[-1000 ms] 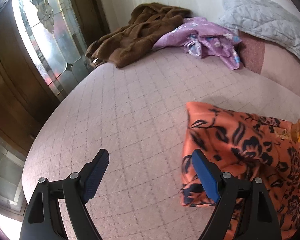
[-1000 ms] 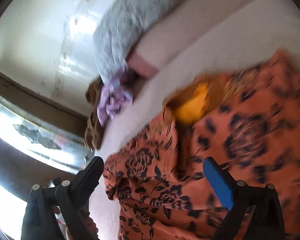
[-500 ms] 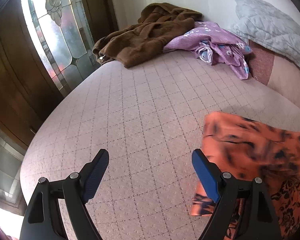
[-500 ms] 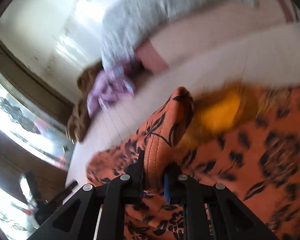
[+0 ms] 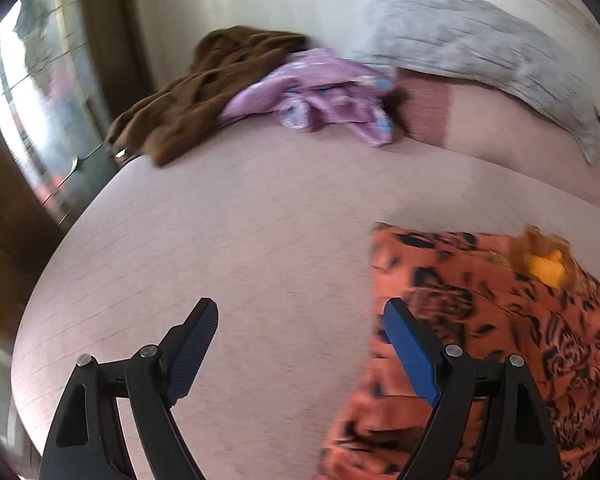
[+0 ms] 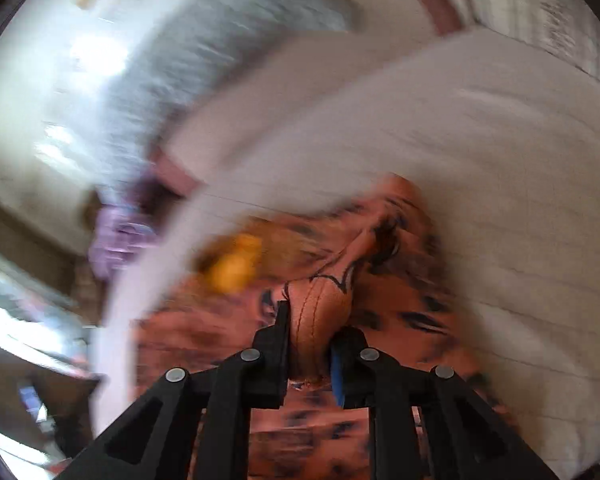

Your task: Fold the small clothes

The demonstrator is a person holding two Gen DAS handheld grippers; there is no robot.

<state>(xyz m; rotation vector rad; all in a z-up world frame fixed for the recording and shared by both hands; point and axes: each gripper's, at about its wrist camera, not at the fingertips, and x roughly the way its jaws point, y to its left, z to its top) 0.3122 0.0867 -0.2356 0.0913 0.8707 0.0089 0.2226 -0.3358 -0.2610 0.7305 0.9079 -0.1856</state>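
An orange garment with a black flower print (image 5: 480, 320) lies on the pink bedspread (image 5: 240, 240), with a yellow patch (image 5: 548, 268) near its top. My left gripper (image 5: 300, 340) is open and empty, just left of the garment's edge. My right gripper (image 6: 312, 336) is shut on a bunched fold of the orange garment (image 6: 320, 312) and holds it up off the bed. The right wrist view is blurred by motion.
A brown garment (image 5: 204, 92) and a purple floral garment (image 5: 324, 108) lie heaped at the far end of the bed. A grey quilted pillow (image 5: 480, 52) leans on the wall. A glass door (image 5: 40, 112) stands to the left.
My right gripper shut on a fold of the orange garment and is pulling it across. The left gripper stayed open and shifted a little beside the garment's edge.
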